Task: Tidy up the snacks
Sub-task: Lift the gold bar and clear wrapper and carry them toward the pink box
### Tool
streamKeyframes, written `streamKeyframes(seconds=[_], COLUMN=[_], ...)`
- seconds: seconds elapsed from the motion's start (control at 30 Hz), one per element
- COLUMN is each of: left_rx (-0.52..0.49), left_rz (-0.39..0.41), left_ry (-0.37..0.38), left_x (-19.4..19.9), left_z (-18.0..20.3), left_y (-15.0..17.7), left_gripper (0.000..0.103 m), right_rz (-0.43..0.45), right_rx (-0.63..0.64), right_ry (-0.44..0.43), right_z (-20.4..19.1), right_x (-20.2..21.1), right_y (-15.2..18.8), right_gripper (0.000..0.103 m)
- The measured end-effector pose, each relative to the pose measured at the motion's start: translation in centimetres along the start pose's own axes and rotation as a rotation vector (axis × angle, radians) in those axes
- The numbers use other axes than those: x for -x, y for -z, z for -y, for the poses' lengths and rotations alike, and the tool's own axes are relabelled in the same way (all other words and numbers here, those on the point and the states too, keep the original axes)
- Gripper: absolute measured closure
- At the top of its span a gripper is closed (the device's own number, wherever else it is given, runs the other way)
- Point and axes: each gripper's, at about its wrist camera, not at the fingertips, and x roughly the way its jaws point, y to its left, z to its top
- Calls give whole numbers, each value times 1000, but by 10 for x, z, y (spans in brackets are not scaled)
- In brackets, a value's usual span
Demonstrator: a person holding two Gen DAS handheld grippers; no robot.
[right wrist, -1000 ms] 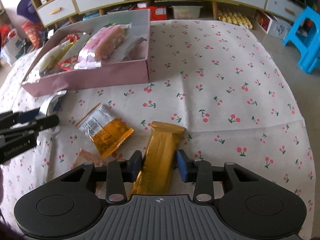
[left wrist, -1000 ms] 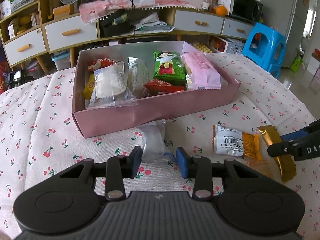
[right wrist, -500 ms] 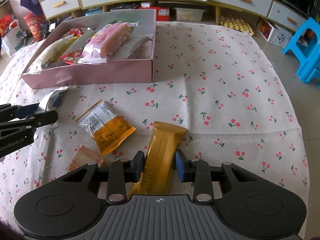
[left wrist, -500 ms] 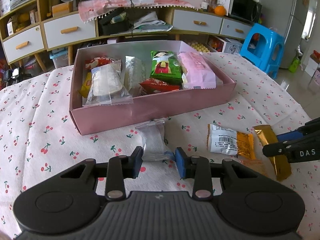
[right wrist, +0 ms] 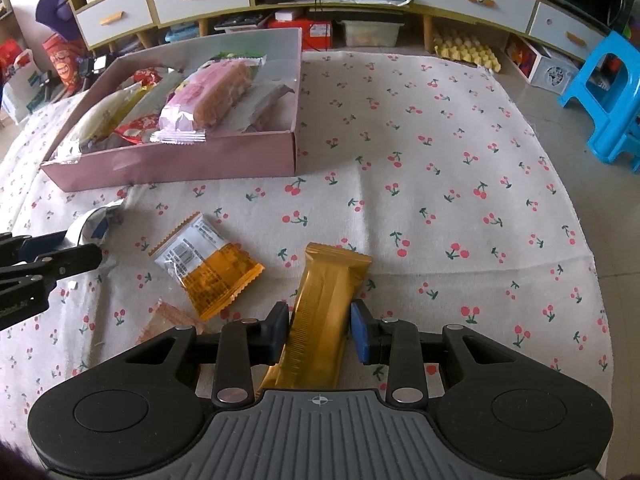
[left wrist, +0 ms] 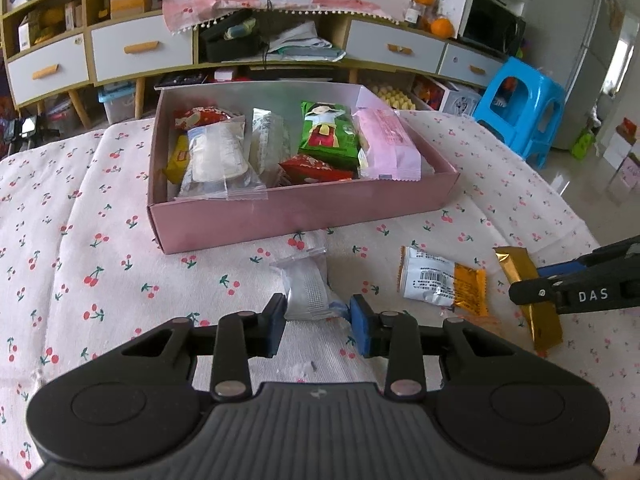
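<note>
On the cherry-print tablecloth (right wrist: 440,184), a pink box (left wrist: 304,210) sits toward the far side, already holding several snacks: a green packet (left wrist: 328,134), a pink packet (left wrist: 386,146), a clear packet with a pale cake (left wrist: 216,160), red wrappers and a yellow one at the left wall. In front of the box, loose snacks lie on the cloth.

Nearest the left gripper (left wrist: 318,322) is a silver packet (left wrist: 306,290), its near end lying between the two blue pads. The left pad touches the packet's edge, while the right pad stands just beside it with a small gap, so the fingers look spread around the packet rather than clamped on it.

Farther right lies an orange and white packet (right wrist: 208,264), flat on the cloth between the two grippers, with a small pinkish wrapper (right wrist: 168,320) just beside it on the near side.

The right gripper (right wrist: 320,334) straddles a gold bar (right wrist: 326,304), which lies lengthwise between its fingers and points away toward the box. The left pad touches the bar's side; the right pad stands slightly apart from it, so the fingers are not yet closed on the bar.
</note>
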Motion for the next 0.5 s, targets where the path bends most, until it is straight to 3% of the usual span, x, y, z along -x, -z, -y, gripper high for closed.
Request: streamKeyframes(seconds=[0.5], left_rx=[36], left_rz=[-21], left_ry=[18], left_x=[7], left_z=[-3], left_y=[4], left_gripper=[71], right_rz=[16], right_rx=[-8], right_ry=[-23], right_z=[1], right_x=[8], right_y=[-2], right_gripper=[72])
